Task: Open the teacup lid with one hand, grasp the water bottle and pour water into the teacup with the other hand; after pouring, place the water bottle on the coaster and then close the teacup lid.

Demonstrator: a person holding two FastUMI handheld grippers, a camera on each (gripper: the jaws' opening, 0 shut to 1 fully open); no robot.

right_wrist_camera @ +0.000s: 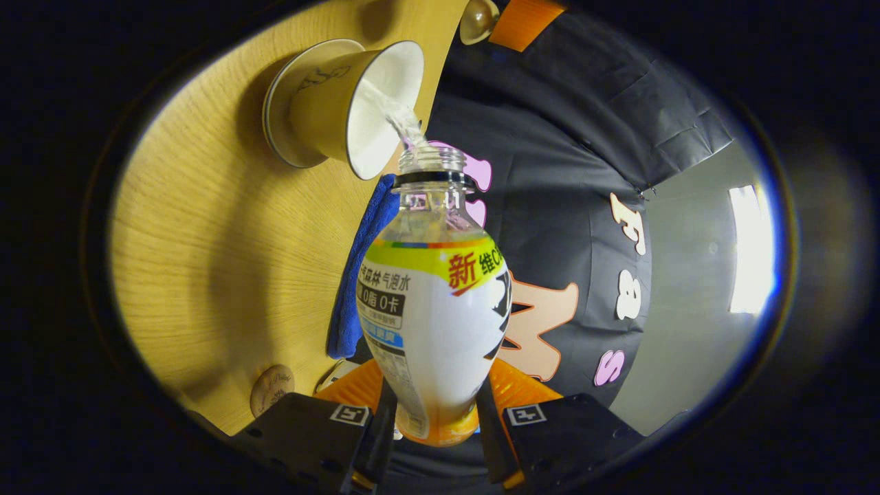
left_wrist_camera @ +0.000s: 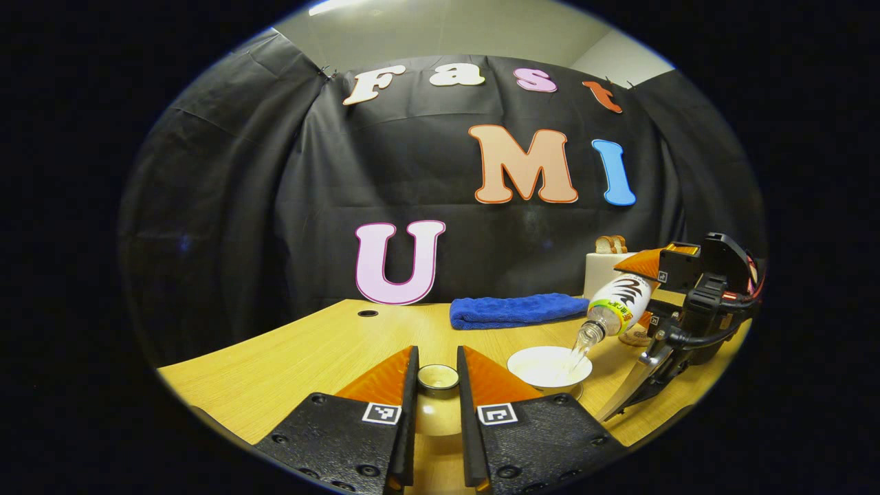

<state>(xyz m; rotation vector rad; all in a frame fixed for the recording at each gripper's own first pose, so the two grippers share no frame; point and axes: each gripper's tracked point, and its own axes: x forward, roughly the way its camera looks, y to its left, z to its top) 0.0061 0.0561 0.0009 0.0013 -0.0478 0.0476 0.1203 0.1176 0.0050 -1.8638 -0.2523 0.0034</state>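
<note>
Right gripper (right_wrist_camera: 430, 419) clamps the tilted water bottle (right_wrist_camera: 433, 330) so it pours into the teacup (right_wrist_camera: 344, 103), while the left gripper (left_wrist_camera: 437, 385) pinches the lid (left_wrist_camera: 438, 377) clear.

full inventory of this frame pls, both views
teacup: 1, white inside, on a saucer on the table, lid off, water streaming in
teacup lid: 1, pale with a dark rim, held between the left fingers
water bottle: 1, clear with a white, yellow and orange label, uncapped, tilted mouth-down over the teacup
towel: 1, blue, folded, at the table's back edge
coaster: 1, tan, round, on the table
white box: 1, behind the towel, bread-like pieces on top
table: 1, light wood
left hand-held gripper: shut on the teacup lid
right hand-held gripper: shut on the water bottle
</note>
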